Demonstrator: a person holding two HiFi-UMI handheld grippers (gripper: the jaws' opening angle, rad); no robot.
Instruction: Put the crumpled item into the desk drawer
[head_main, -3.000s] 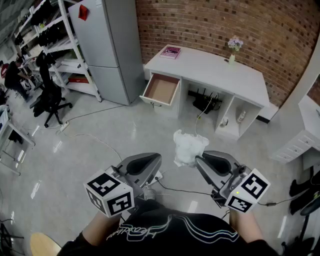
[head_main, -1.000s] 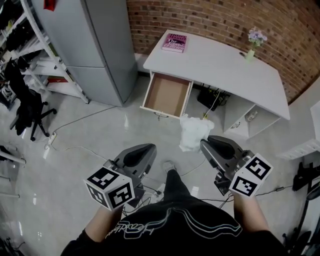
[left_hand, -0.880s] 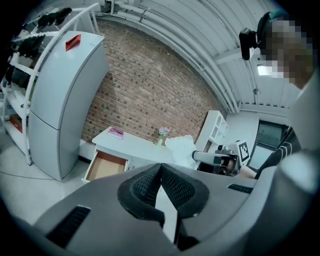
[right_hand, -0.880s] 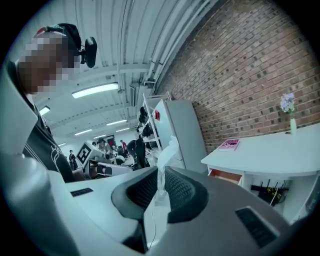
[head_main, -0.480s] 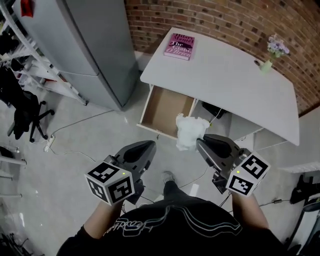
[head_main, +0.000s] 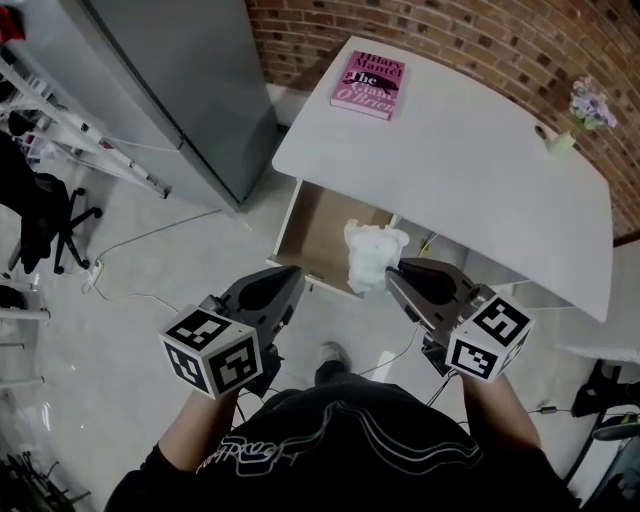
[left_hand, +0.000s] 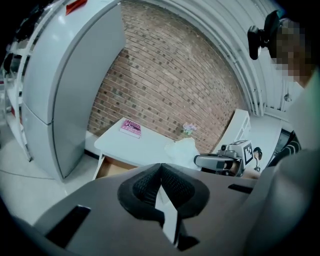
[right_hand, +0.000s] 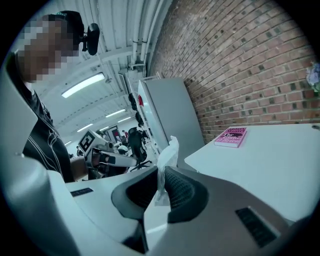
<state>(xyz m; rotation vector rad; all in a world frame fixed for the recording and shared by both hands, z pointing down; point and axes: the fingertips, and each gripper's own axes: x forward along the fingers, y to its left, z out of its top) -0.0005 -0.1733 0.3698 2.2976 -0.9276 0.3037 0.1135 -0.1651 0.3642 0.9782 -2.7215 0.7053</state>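
Note:
The crumpled white item (head_main: 372, 255) hangs from my right gripper (head_main: 392, 272), whose jaws are shut on its lower edge. In the head view it sits over the front right part of the open desk drawer (head_main: 312, 232). The right gripper view shows a thin white fold of the item (right_hand: 167, 152) pinched between the dark pads. My left gripper (head_main: 293, 277) is shut with nothing in it, just in front of the drawer's front edge. In the left gripper view the item (left_hand: 182, 149) and the right gripper (left_hand: 219, 161) show beyond the closed jaws.
The white desk (head_main: 470, 170) stands against a brick wall, with a pink book (head_main: 370, 82) at its back left and a small flower vase (head_main: 578, 118) at the back right. A grey fridge (head_main: 160, 80) stands left of it. Cables (head_main: 150, 235) lie on the floor.
Both grippers have moved forward toward the desk. The crumpled item, earlier over the floor before the drawer, now hangs over the open drawer. Neither grip has changed.

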